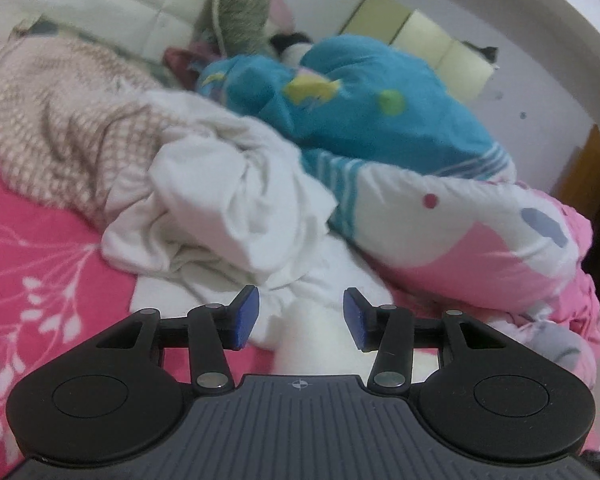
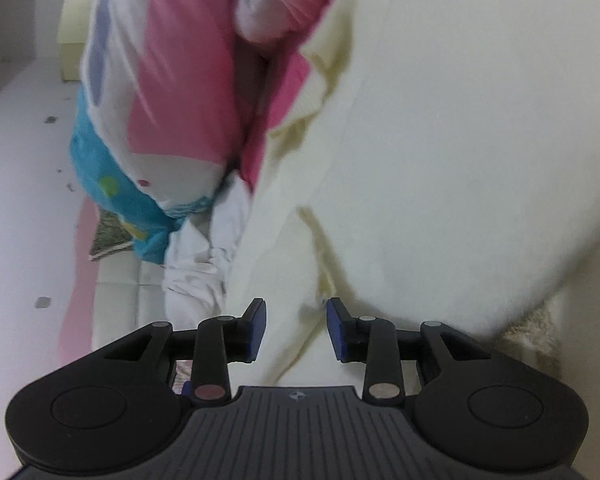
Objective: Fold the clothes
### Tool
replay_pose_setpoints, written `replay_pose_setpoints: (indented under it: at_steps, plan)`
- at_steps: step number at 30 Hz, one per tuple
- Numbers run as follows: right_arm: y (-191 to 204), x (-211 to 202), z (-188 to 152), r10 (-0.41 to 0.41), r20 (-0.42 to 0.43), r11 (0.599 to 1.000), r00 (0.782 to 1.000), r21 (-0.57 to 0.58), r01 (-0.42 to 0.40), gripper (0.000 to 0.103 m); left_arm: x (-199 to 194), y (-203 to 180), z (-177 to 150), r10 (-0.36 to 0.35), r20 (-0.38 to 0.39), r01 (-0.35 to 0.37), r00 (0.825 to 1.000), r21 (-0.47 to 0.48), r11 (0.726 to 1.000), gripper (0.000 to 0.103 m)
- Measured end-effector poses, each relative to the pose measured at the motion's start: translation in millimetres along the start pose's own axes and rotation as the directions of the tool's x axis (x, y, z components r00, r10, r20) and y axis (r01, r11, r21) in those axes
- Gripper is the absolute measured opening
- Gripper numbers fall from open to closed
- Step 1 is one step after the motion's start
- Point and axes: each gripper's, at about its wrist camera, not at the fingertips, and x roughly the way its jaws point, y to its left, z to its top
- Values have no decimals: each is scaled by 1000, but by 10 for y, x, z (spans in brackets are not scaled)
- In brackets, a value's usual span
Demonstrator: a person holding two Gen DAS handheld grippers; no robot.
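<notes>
Pink floral bedsheet (image 1: 40,248) | crumpled white garment (image 1: 228,200) | left gripper (image 1: 300,320), right gripper (image 2: 296,330): jaws apart, empty | risk: cream fabric (image 2: 440,160) bunches, snagging quilt (image 1: 440,208).

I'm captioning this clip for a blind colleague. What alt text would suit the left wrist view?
The open left gripper hovers with blue-padded fingers apart over a crumpled white cloth garment on a pink floral bedsheet. Behind lie a beige checked blanket and a teal, white and pink patterned quilt.
</notes>
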Motion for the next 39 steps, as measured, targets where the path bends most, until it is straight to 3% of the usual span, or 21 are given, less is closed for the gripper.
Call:
replay_pose_setpoints:
  at_steps: [5,6,8,13,14,20,23,25,30,33,35,36,39]
  plan:
    - [267,361,1,-114,2,985,993,-130,113,29,81,222,9,14,-36,-17,999,-80,997,47]
    - [340,419,-29,-148,18,974,989,-172,149,15,87,259,16,11,-41,-15,999,-96,995,47]
    - [482,415,-91,-181,58,950,982,-247,190,10,97,328,26,2,-50,-8,999,-126,992,47]
    - [944,-59,-168,-159,264,860,951,-435,265,8,119,334,22,-31,-71,22,997,-129,991,47]
    - [1043,-178,-179,-144,309,837,940,-469,282,8,133,312,10,-37,-82,27,996,-117,993,47]
    - [1052,-926,-31,-195,561,707,804,-488,512,8,245,122,-123,-74,-181,71,981,-20,997,47]
    - [794,-969,119,-257,553,717,792,-440,540,8,295,16,-226,-98,-240,108,966,28,994,47]
    - [701,-956,161,-257,557,711,790,-444,545,8,311,-57,-321,-115,-273,136,955,59,989,47]
    - [813,-1021,113,-187,560,717,807,-484,502,8,324,-249,-514,-129,-323,185,938,147,972,47]
    - [603,-1035,209,-274,560,706,782,-435,559,9,356,-314,-607,-106,-351,181,930,189,965,47]
    - [459,-1043,275,-332,556,695,762,-402,596,16,363,-323,-630,-90,-359,171,929,201,965,47]
    - [387,-1047,307,-361,553,688,750,-385,615,25,365,-320,-633,-88,-360,170,929,202,964,47]
    - [171,-1059,406,-446,542,663,713,-335,669,27,347,-291,-614,-96,-358,174,929,194,965,48]
